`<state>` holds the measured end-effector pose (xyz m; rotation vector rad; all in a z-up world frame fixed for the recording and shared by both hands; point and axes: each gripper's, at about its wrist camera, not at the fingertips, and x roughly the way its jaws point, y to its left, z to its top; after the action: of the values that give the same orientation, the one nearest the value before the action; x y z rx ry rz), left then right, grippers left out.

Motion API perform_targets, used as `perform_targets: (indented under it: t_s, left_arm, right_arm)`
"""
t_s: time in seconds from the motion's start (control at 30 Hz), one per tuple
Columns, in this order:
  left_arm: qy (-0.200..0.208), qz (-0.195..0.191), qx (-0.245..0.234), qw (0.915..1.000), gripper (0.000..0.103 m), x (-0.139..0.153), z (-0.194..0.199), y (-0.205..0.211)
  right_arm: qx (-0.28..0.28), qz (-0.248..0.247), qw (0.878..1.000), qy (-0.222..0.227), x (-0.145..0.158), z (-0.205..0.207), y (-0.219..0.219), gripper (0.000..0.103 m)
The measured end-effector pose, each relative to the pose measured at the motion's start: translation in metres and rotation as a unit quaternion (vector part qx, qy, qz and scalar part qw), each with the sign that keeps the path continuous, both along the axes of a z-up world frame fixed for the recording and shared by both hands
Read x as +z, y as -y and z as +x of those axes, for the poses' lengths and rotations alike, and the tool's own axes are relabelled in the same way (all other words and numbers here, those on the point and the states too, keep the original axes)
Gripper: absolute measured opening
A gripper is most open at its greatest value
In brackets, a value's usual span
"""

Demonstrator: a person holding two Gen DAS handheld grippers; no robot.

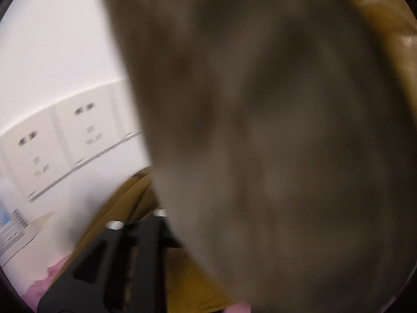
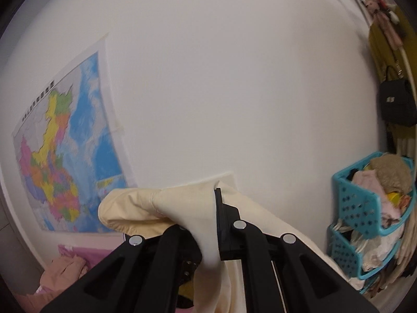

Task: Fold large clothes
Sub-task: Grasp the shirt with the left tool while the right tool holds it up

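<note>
A cream garment point(image 2: 182, 203) hangs bunched from my right gripper point(image 2: 216, 224), which is shut on a fold of it in front of a white wall. More of the cloth drops down past the fingers point(image 2: 250, 240). In the left wrist view the same kind of cloth point(image 1: 260, 130) sits blurred and shadowed right before the lens and fills most of the picture. My left gripper point(image 1: 177, 224) shows only its left finger point(image 1: 125, 258). The other finger is hidden behind the cloth, which comes out right at the visible finger's tip, so the jaws look closed on it.
Wall sockets point(image 1: 60, 140) and a brown padded headboard point(image 1: 385, 26) lie beyond the left gripper, pink bedding point(image 1: 39, 284) below. In the right view there are a wall map point(image 2: 65, 151), stacked turquoise baskets point(image 2: 365, 208) full of clothes, a hanging black bag point(image 2: 396, 101), and a peach garment point(image 2: 65, 266) on pink bedding.
</note>
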<state>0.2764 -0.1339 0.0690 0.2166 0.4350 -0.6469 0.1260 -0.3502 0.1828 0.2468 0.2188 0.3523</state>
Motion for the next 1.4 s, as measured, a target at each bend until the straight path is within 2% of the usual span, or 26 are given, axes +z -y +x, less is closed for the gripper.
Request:
perform_targets:
  t_s: [0.03, 0.13, 0.2, 0.33, 0.4, 0.5, 0.6, 0.67, 0.77, 0.87, 0.97, 1.0, 1.1, 1.3, 1.37, 1.4]
  left_arm:
    - [0.005, 0.000, -0.001, 1.0000, 0.012, 0.007, 0.001, 0.007]
    - [0.020, 0.001, -0.009, 0.9998, 0.005, 0.030, -0.003, 0.020]
    - [0.042, -0.006, -0.014, 0.9990, 0.004, 0.055, -0.012, 0.027]
    - [0.082, -0.058, -0.013, 0.9949, 0.004, 0.119, -0.035, 0.019]
    - [0.120, -0.073, -0.008, 0.9900, 0.004, 0.159, -0.060, 0.008]
    - [0.157, -0.084, 0.008, 0.9839, 0.004, 0.198, -0.096, -0.016]
    - [0.185, -0.092, 0.029, 0.9780, 0.004, 0.227, -0.136, -0.055]
    - [0.208, -0.092, 0.045, 0.9728, 0.004, 0.244, -0.170, -0.086]
    - [0.227, -0.080, 0.064, 0.9684, 0.005, 0.261, -0.215, -0.129]
    - [0.238, -0.074, 0.087, 0.9647, 0.005, 0.278, -0.253, -0.139]
    - [0.257, -0.056, 0.131, 0.9558, 0.005, 0.289, -0.311, -0.175]
    - [0.260, -0.051, 0.144, 0.9536, 0.005, 0.291, -0.318, -0.175]
    - [0.257, -0.040, 0.179, 0.9490, 0.005, 0.297, -0.371, -0.206]
    - [0.244, 0.008, 0.243, 0.9387, 0.005, 0.302, -0.469, -0.232]
    - [0.233, 0.022, 0.266, 0.9351, 0.005, 0.295, -0.479, -0.234]
    - [0.219, 0.022, 0.272, 0.9367, 0.005, 0.289, -0.471, -0.239]
  right_arm:
    - [-0.004, 0.001, 1.000, 0.001, 0.006, -0.001, 0.007, 0.003]
    - [-0.019, -0.009, 1.000, 0.011, 0.029, -0.009, 0.020, 0.003]
    - [-0.027, -0.014, 0.999, 0.023, 0.049, -0.019, 0.027, 0.003]
    - [-0.040, -0.008, 0.996, 0.082, 0.109, -0.060, 0.035, 0.003]
    - [-0.025, 0.002, 0.993, 0.119, 0.143, -0.089, 0.032, 0.003]
    - [-0.005, -0.008, 0.988, 0.153, 0.179, -0.125, 0.017, 0.003]
    - [0.021, -0.031, 0.983, 0.182, 0.212, -0.170, -0.013, 0.003]
    - [0.041, -0.037, 0.979, 0.198, 0.222, -0.193, -0.027, 0.003]
    - [0.089, -0.025, 0.972, 0.218, 0.229, -0.227, -0.046, 0.003]
    - [0.143, -0.006, 0.964, 0.224, 0.226, -0.247, -0.062, 0.003]
    - [0.191, 0.006, 0.956, 0.224, 0.220, -0.263, -0.079, 0.003]
    - [0.207, 0.012, 0.953, 0.220, 0.219, -0.264, -0.084, 0.003]
    - [0.265, 0.028, 0.942, 0.202, 0.211, -0.268, -0.102, 0.003]
    - [0.373, 0.048, 0.909, 0.177, 0.181, -0.265, -0.143, 0.004]
    - [0.394, 0.061, 0.905, 0.151, 0.168, -0.242, -0.159, 0.004]
    - [0.396, 0.063, 0.905, 0.138, 0.162, -0.230, -0.168, 0.004]
